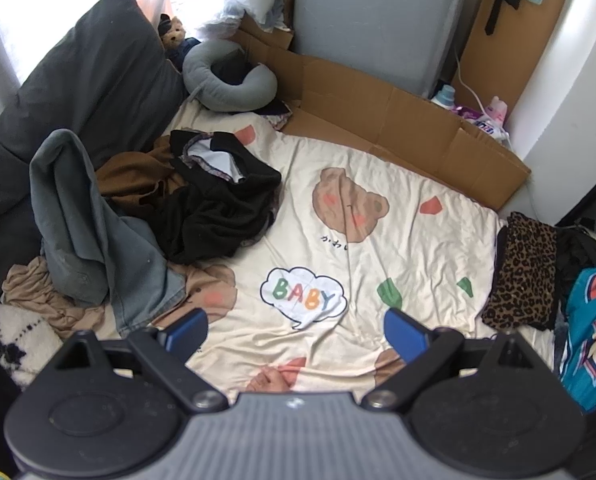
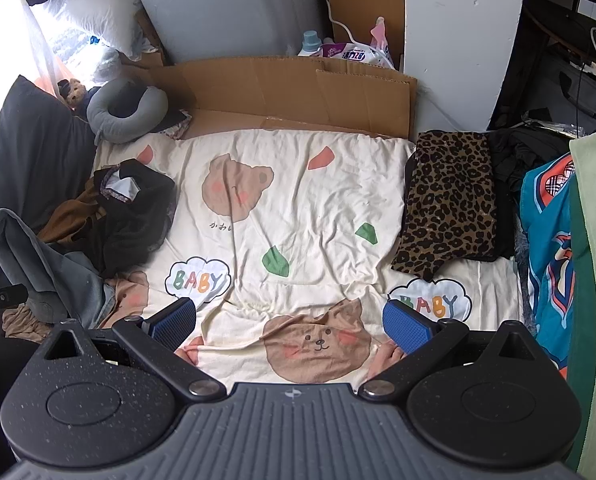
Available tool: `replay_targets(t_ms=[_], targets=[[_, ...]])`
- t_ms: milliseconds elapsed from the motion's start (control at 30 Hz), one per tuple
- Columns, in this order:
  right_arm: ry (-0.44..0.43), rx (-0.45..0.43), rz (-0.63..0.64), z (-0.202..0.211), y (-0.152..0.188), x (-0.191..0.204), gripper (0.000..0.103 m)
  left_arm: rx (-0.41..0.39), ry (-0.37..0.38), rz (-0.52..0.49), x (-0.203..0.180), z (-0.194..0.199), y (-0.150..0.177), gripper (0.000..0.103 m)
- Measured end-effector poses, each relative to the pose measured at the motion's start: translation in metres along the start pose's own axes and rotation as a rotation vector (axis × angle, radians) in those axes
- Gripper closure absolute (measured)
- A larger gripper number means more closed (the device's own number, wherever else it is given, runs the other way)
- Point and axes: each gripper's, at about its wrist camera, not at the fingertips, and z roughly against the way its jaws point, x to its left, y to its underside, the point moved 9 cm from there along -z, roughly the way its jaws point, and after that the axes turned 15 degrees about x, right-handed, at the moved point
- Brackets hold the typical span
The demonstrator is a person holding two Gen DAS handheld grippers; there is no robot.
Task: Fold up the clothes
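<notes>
Through the left wrist camera I saw my left gripper (image 1: 295, 330) spread wide with nothing between its blue pads (image 1: 404, 334), hanging over the cream bear-print sheet (image 1: 378, 240) near a "BABY" cloud print (image 1: 304, 296). The unfolded clothes lay heaped at the left of the sheet: a black garment (image 1: 217, 208) on top of a brown one (image 1: 131, 178), a grey-blue garment (image 1: 81, 224) draped beside them, and a tan piece (image 1: 45, 296) under that. A folded leopard-print garment (image 1: 524, 272) sat at the sheet's right edge, well apart from the heap. A grey neck pillow (image 1: 227, 80) and flattened cardboard (image 1: 398, 128) lay at the far side. In the right wrist view, my right gripper (image 2: 289, 320) was likewise fully spread and held nothing, poised above a bear face on the sheet (image 2: 318, 216). The leopard-print garment (image 2: 450, 196) lay ahead to the right, the black garment (image 2: 137, 216) to the left. Something pinkish showed just under the right pad (image 2: 408, 326), possibly toes, though I couldn't be sure.
</notes>
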Motion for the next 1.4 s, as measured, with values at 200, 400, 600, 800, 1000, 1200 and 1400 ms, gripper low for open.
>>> replay_targets(t_ms=[200,400,600,800,1000,1200,1400], targets=[[0.0,-0.002,0.0,0.0001,-0.0005,0.0017,0.0,-0.004,-0.007,-0.001,-0.0011,0.0015,0.0005,0.007],[0.0,-0.006,-0.001,0.0007,-0.0003,0.0012,0.0,-0.008,-0.009,-0.01,-0.0005,0.0007,-0.001,0.007],[-0.001,-0.002,0.003,-0.0023,0.0006,0.0009,0.0,-0.005,-0.004,-0.006,-0.0027,0.0026,-0.0008,0.007],[-0.006,-0.002,0.003,-0.0017,0.0,0.0004,0.0,-0.003,0.002,-0.013,-0.0013,0.0008,-0.002,0.007],[-0.008,-0.004,0.002,-0.0019,0.0006,0.0001,0.0,-0.001,0.001,-0.014,-0.0019,-0.0001,-0.0028,0.007],[-0.009,-0.003,0.003,-0.0011,-0.0001,0.0001,0.0,-0.001,0.002,-0.013,-0.0006,-0.0005,-0.0032,0.007],[-0.009,-0.003,0.002,-0.0003,-0.0002,0.0007,0.0,-0.001,0.003,-0.013,0.0004,-0.0011,-0.0029,0.006]])
